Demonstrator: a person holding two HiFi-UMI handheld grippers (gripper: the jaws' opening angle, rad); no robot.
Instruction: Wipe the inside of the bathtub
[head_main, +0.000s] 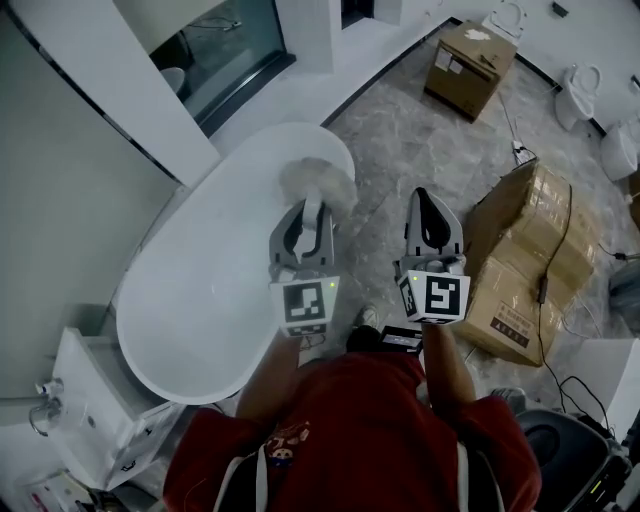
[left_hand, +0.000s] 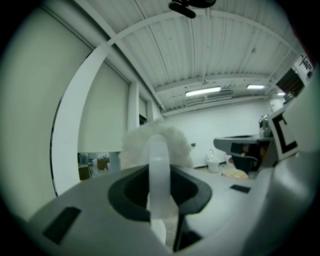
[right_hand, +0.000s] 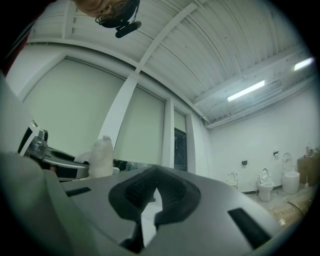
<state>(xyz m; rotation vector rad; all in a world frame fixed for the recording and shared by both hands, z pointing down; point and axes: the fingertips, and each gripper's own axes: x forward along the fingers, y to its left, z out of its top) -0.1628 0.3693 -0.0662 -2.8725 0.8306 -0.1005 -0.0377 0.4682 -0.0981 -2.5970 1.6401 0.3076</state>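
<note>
A white oval bathtub (head_main: 160, 300) lies at the left of the head view. A fluffy white wiper (head_main: 318, 182) hangs over its far right rim. My left gripper (head_main: 305, 228) is shut on the wiper's translucent white handle (left_hand: 159, 170), and the fluffy head (left_hand: 156, 141) stands beyond the jaws. My right gripper (head_main: 432, 215) is held over the floor to the right of the tub, shut with nothing in it; its jaws meet in the right gripper view (right_hand: 156, 189). There the wiper (right_hand: 102, 157) shows at the left.
Cardboard boxes (head_main: 525, 265) (head_main: 470, 68) stand on the marble floor at the right. Toilets (head_main: 578, 95) line the far wall. A cable (head_main: 545, 290) runs over the near box. A white fixture with a tap (head_main: 45, 415) sits at the tub's near end.
</note>
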